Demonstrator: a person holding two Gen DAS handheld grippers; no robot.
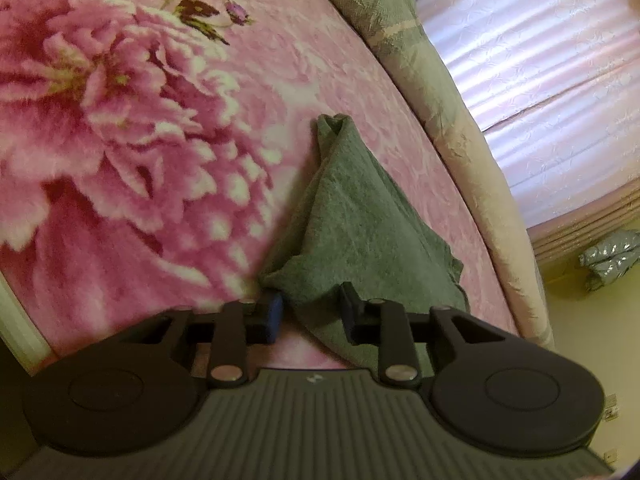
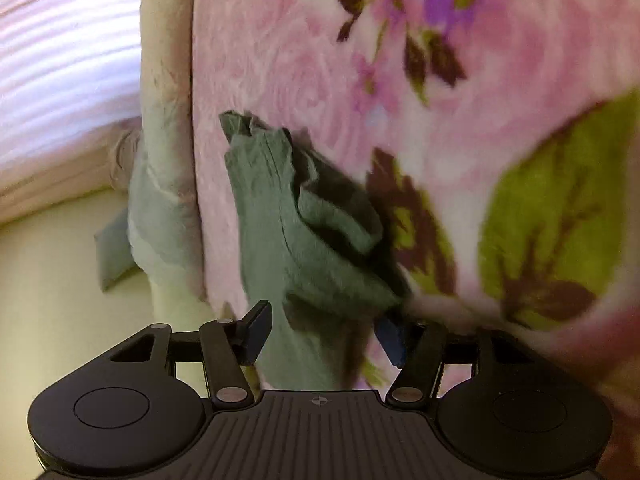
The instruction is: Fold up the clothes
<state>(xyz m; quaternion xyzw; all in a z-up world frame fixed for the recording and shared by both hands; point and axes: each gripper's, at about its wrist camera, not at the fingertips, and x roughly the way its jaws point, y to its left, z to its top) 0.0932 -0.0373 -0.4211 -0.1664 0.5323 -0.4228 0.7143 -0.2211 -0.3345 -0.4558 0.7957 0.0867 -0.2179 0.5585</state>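
Both grippers are angled down at the bed, each looking along its own fingers at the same green cloth (image 1: 360,216).

The left gripper (image 1: 312,312) sits low over the pink floral blanket (image 1: 120,120). Its jaws are spread, a clear gap showing between the blue pads (image 1: 274,314). The cloth's near edge lies right in that gap and drapes toward the tool body, but the pads aren't pressing on it. From there the cloth runs away from the tool in a tapering wedge, ending in a twisted tip well ahead.

The right gripper (image 2: 326,328) also stands wide apart, with the bunched, rumpled end of the cloth between and just ahead of its fingers; no pinch here either.

Only the left view shows the silvery crumpled thing (image 1: 610,258) on the floor, off to the tool's right. Only the right view shows the big green leaf print (image 2: 560,208) and the purple flower (image 2: 444,2) on the blanket.
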